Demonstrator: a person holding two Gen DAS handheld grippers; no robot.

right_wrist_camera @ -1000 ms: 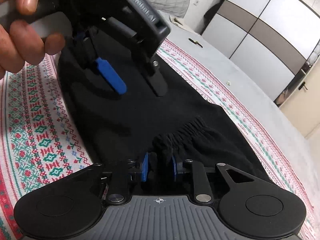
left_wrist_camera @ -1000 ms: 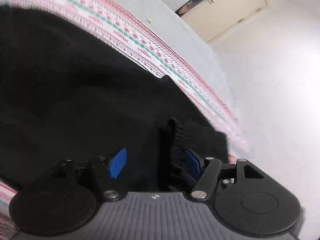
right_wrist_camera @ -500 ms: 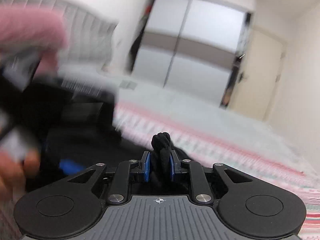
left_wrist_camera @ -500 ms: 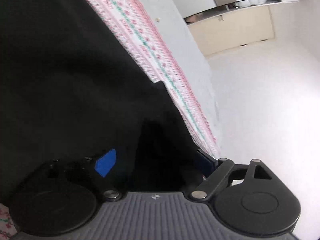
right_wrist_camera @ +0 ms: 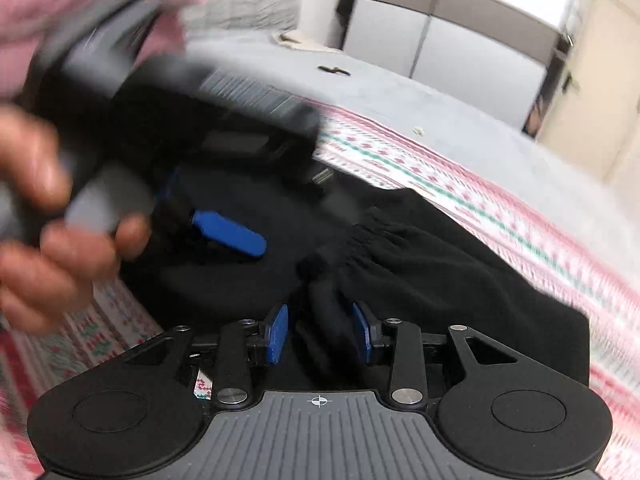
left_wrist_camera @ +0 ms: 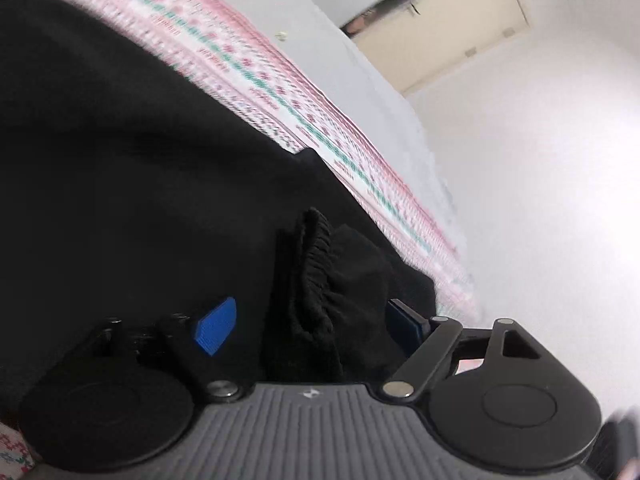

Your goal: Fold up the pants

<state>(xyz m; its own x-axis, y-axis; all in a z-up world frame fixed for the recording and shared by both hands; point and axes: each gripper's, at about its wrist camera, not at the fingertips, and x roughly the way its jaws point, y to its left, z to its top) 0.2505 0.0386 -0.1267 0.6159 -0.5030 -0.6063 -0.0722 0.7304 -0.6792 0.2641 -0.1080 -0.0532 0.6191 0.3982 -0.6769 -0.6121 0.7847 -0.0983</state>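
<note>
**Inspector:** Two grippers, one garment. State each, operator.

**Operator:** I see the left gripper (left_wrist_camera: 308, 330) spread wide, its jaws astride the bunched elastic cuff (left_wrist_camera: 316, 264) without pressing it; they closed slightly just now. The right gripper (right_wrist_camera: 320, 334) has just been opening; cloth sits between its pads (right_wrist_camera: 277, 334), and I judge them clear of it.

**Inspector:** Location of the pants?

**Operator:** The black pants (right_wrist_camera: 440, 272) lie flat on the patterned blanket (right_wrist_camera: 500, 216), inside its striped border.

**Inspector:** Handling?

**Operator:** Soft, limp, light, I judge. I would grip the gathered cuff, where the cloth is thickest.

**Inspector:** Orientation?

**Operator:** Long axis runs roughly along the blanket's border, cuffs nearest me.
</note>
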